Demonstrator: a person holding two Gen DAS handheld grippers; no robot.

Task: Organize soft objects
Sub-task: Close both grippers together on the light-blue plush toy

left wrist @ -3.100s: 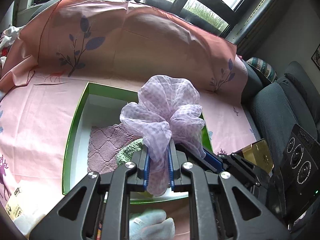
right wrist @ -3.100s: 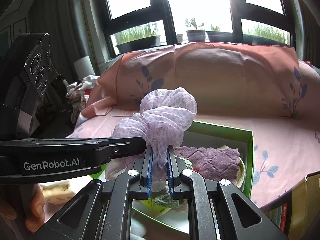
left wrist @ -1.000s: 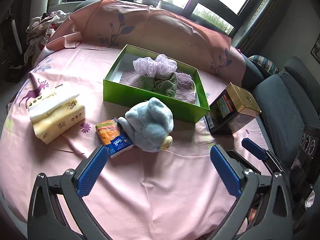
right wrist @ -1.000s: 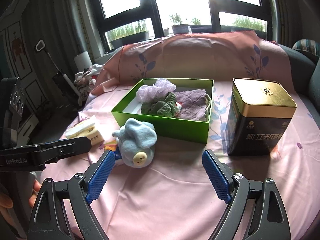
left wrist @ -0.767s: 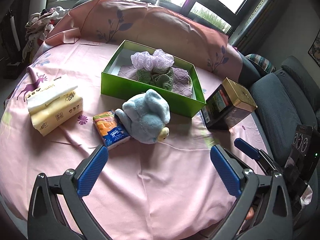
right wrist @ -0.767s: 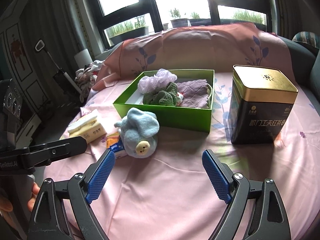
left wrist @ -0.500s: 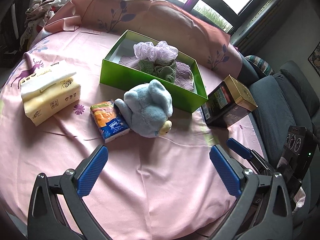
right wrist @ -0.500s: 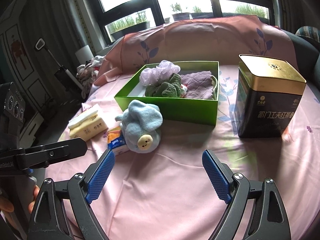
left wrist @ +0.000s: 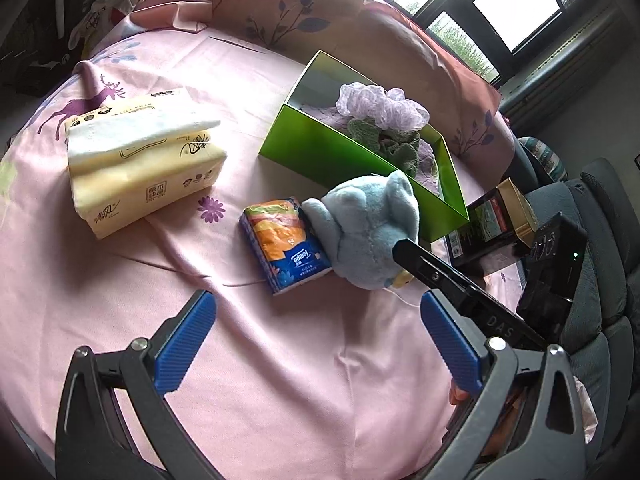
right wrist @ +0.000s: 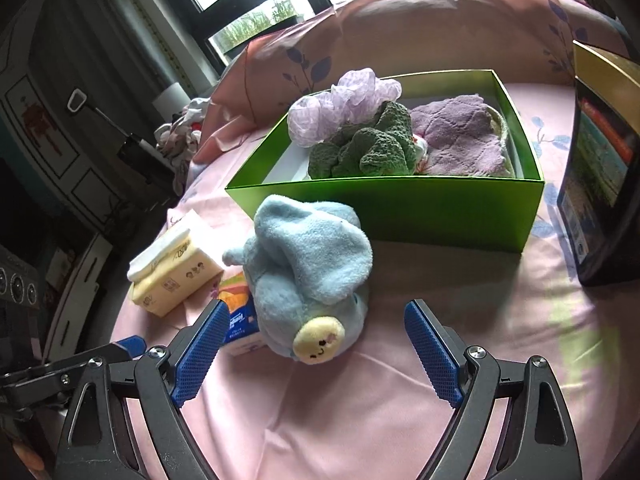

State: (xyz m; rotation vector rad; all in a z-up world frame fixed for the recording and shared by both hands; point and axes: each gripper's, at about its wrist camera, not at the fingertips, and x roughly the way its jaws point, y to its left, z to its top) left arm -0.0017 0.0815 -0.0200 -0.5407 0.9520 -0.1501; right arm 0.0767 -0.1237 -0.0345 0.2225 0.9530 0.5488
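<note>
Blue plush toy (right wrist: pixel 308 276): on the tablecloth just before the green box (right wrist: pixel 400 208), unboxed; right gripper (right wrist: pixel 316 352) and left gripper (left wrist: pixel 316 344) both spread empty, the right framing it for pickup

Plush toy (right wrist: pixel 308 268) before the box (right wrist: pixel 400 208), tissue packet (right wrist: pixel 240 320) touching its left; scrunchie (right wrist: pixel 340 100) in box
</note>
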